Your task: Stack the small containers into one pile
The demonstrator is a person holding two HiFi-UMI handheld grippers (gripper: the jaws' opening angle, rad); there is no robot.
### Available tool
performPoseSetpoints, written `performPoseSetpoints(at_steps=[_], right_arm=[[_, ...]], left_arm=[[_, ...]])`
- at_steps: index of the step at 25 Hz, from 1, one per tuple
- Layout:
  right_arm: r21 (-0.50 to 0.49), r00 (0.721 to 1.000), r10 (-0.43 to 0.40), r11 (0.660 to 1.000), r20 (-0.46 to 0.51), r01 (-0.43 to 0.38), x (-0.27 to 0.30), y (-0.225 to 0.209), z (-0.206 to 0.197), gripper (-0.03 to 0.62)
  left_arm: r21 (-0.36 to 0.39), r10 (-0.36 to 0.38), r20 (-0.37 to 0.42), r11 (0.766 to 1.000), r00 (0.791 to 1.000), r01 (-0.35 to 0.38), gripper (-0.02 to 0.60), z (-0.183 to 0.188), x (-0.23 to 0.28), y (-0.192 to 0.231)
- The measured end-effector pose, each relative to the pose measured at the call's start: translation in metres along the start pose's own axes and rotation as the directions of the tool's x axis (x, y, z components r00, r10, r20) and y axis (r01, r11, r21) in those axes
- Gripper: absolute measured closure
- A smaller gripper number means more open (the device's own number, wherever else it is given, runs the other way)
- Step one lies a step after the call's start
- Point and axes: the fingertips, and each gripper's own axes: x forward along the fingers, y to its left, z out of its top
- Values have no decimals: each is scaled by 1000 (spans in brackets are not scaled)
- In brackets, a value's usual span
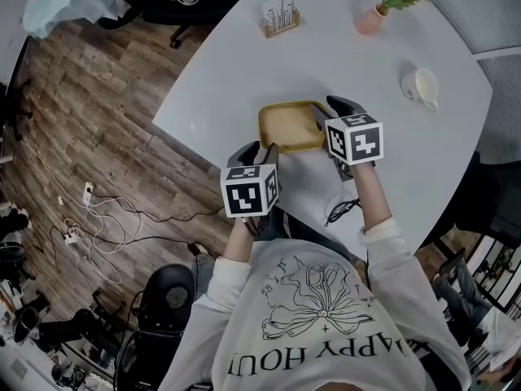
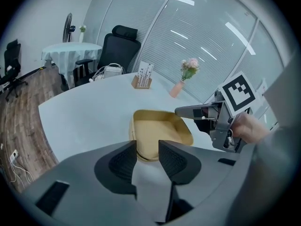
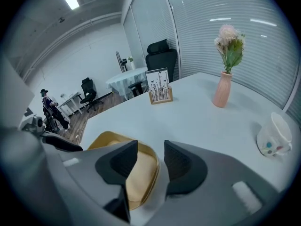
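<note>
While the left tongs [image 2: 147, 152] and right tongs [image 3: 150, 160] stand spread and empty, flanking the yellow container [image 1: 289, 127] near the desk [image 1: 244, 72] edge, the hazard is a snag — a jaw catching its rim on withdrawal could drag it off.

White sweatshirt [image 1: 326, 324] with black flower outline, dark grey left gripper [image 1: 260, 148] and right gripper [image 1: 326, 109], black-and-white marker cubes [image 1: 250, 191]

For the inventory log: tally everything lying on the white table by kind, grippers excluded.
Yellow container: 1 in view
Card stand: 1
Vase of flowers: 1
White cup: 1
Small black item at the near edge: 1
Total: 5
</note>
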Motion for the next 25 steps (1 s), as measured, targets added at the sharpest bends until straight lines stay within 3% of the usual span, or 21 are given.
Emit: performPoseSetpoints(at_steps=[8, 10, 15, 20, 25], right_arm=[[36, 991, -29, 999, 132, 24, -28, -2, 20, 411], [26, 981, -50, 999, 187, 46, -41, -2, 28, 450], [22, 940, -97, 995, 326, 95, -73, 2, 49, 504], [72, 887, -154, 988, 435, 136, -110, -3, 62, 573], [80, 841, -221, 975, 494, 209, -141, -9, 72, 583]], left_arm=[[44, 26, 89, 999, 996, -30, 436, 29, -13, -1], [60, 37, 136, 997, 990, -46, 460, 41, -20, -2], [118, 15, 259, 992, 966, -47, 540, 78, -41, -15], [190, -11, 358, 980, 934, -61, 569, 113, -61, -32], [254, -56, 415, 966, 908, -57, 575, 135, -77, -55]])
